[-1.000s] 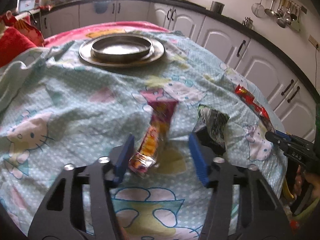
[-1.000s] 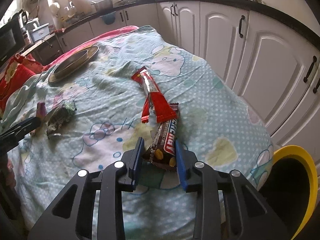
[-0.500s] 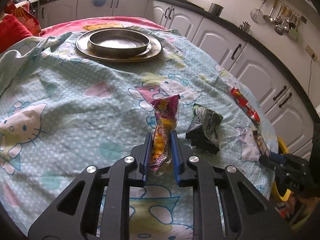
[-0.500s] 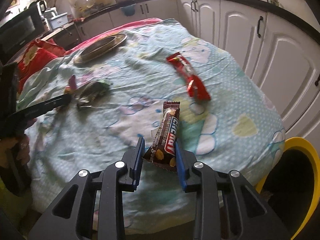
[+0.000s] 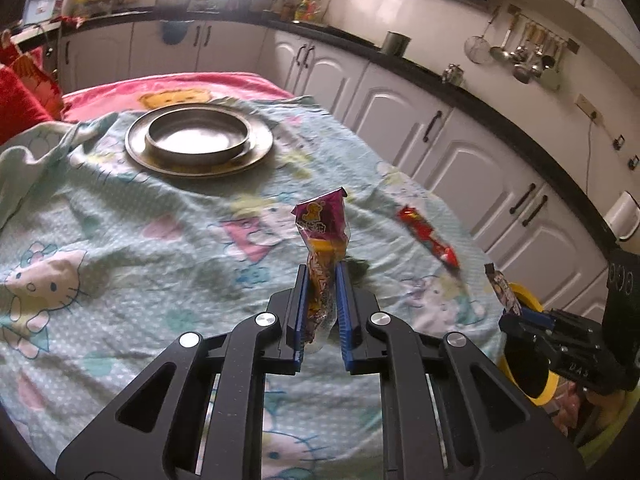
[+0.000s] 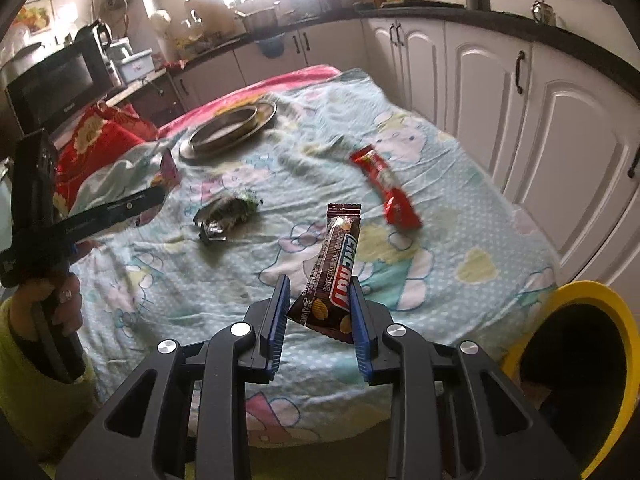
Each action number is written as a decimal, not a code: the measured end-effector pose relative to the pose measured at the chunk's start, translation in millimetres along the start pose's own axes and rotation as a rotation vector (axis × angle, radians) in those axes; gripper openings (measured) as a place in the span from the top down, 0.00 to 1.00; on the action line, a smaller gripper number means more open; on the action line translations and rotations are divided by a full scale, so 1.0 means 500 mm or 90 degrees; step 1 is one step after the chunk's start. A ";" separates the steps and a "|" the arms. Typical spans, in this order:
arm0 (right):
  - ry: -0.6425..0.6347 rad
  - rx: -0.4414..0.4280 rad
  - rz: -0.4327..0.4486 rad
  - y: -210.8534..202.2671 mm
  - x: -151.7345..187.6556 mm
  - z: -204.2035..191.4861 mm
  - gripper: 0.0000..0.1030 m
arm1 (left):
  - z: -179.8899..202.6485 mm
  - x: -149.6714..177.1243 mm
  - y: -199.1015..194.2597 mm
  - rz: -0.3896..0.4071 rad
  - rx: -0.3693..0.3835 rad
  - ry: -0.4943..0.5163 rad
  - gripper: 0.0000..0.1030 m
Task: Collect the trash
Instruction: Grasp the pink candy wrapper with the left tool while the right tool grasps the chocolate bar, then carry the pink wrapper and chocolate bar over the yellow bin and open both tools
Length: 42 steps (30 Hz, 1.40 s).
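Landmark = steel plate (image 5: 199, 144) w/ a shallow pan on it, at the far end of the Hello Kitty cloth (image 5: 100, 216).

Hard to see: crumpled dark wrapper (image 6: 228, 216) is almost fully hidden behind the left gripper (image 5: 322, 276) in the left wrist view, only a dark sliver shows by the blue pads; clear in the right wrist view, lying on the cloth nearer the camera than the plate. Yellow bin (image 6: 580, 364) is cut off at the frame edge, off the cloth's near corner, inside too dark to read.

Left gripper is clamped on a pink-yellow snack wrapper (image 5: 322, 236), held upright above the cloth, on the near side of the plate. Right gripper (image 6: 320, 300) pinches a brown bar wrapper (image 6: 334, 268), tilted, clear of the cloth. Red wrapper (image 6: 386, 186) lies flat on the cloth, to the right of the plate & nearer, apart from both grippers.
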State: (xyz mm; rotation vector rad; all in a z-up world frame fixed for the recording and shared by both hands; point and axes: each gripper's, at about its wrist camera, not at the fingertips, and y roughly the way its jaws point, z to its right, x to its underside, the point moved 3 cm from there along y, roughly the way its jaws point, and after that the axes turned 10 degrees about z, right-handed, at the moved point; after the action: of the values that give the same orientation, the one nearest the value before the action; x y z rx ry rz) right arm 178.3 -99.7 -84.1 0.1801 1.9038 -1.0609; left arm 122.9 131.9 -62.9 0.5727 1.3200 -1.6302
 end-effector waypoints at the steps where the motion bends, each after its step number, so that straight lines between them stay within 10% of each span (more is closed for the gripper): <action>1: 0.001 0.002 0.005 -0.007 -0.003 0.004 0.73 | 0.011 -0.001 -0.003 0.001 0.006 0.005 0.92; 42: 0.102 0.160 0.137 -0.258 0.033 0.226 0.73 | 0.371 0.079 0.012 -0.022 0.207 0.162 0.92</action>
State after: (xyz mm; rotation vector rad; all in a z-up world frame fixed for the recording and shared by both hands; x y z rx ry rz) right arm 176.5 -266.8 -42.8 0.6162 1.8370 -1.1621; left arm 145.3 -55.2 -39.8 0.9850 1.2545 -1.8615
